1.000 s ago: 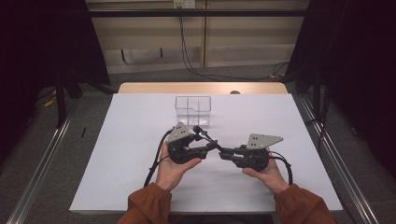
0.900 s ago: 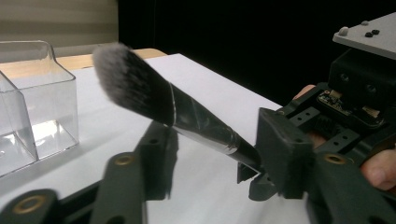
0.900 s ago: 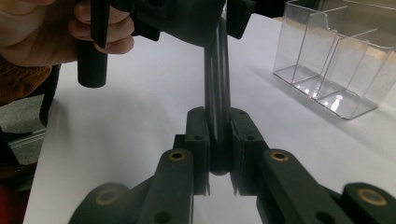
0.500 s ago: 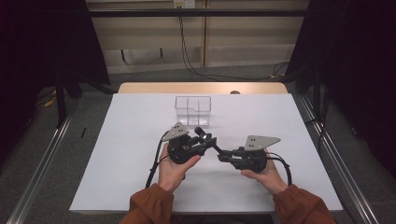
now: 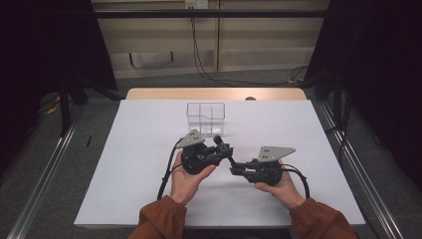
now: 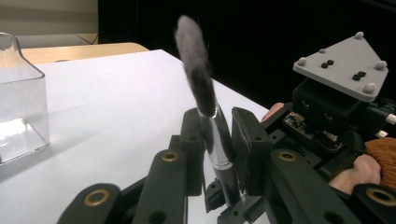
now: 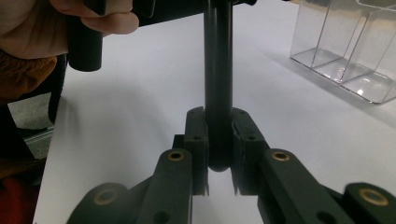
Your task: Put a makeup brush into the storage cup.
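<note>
Left gripper [image 5: 225, 151]: jaws have just been closing, now pinching the brush at its silver ferrule.
Makeup brush [image 6: 205, 105]: held above the white table [image 5: 139, 149], between both grippers; long axis runs gripper to gripper, grey bristles pointing toward the clear organizer [image 5: 205, 118].
Right gripper [image 7: 219, 154]: jaws clamped on the black handle's butt end.

A rectangular table [image 5: 149, 199] covered by a plain white sheet is filling the middle of the high view, with a strip of bare light wood [image 5: 164, 93] showing along its far edge. A clear plastic box with inner compartments [image 5: 205, 118] is standing directly on the white surface, toward the far middle.
</note>
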### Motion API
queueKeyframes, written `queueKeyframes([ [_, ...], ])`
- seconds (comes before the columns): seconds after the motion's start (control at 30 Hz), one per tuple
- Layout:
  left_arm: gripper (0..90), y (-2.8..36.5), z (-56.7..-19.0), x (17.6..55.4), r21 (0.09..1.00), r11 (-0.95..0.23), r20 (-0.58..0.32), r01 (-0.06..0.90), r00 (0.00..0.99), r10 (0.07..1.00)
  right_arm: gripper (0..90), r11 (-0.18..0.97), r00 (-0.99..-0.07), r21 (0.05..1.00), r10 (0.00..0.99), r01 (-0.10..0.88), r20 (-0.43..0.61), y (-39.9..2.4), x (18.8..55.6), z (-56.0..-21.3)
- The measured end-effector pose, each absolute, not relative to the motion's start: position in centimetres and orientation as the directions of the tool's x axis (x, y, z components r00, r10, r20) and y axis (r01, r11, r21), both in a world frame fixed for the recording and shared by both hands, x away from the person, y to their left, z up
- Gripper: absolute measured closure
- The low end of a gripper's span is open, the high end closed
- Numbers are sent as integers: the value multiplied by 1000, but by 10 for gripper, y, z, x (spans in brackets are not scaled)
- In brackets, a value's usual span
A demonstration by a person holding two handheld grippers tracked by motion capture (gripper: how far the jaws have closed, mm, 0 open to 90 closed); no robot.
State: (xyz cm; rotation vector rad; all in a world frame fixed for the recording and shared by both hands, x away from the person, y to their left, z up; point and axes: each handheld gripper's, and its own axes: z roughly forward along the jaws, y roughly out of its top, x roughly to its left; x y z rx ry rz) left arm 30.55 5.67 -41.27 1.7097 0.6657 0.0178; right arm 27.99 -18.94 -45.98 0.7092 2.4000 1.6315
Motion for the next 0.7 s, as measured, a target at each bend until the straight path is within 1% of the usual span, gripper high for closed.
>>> queueKeyframes([
  [0.13,777,57,-412,305,904,-86,-349,418,840,415,755,288,-870,910,475,299,135,-191,280,-460],
  [0.23,790,54,-409,302,915,-101,-322,391,858,400,737,272,-863,912,483,307,146,-193,281,-459],
  [0.3,793,52,-408,301,916,-99,-324,388,863,387,711,261,-861,913,484,313,157,-194,281,-459],
  [0.4,793,51,-406,299,924,-120,-292,363,872,393,680,257,-861,916,485,307,153,-195,280,-457],
  [0.5,794,52,-405,299,925,-124,-285,359,872,399,625,248,-854,918,497,311,155,-196,280,-456],
  [0.57,794,53,-405,299,926,-127,-281,357,871,402,572,239,-846,920,511,311,153,-197,280,-455],
  [0.7,794,56,-404,301,925,-124,-281,358,867,412,503,222,-838,925,524,307,152,-199,280,-453],
])
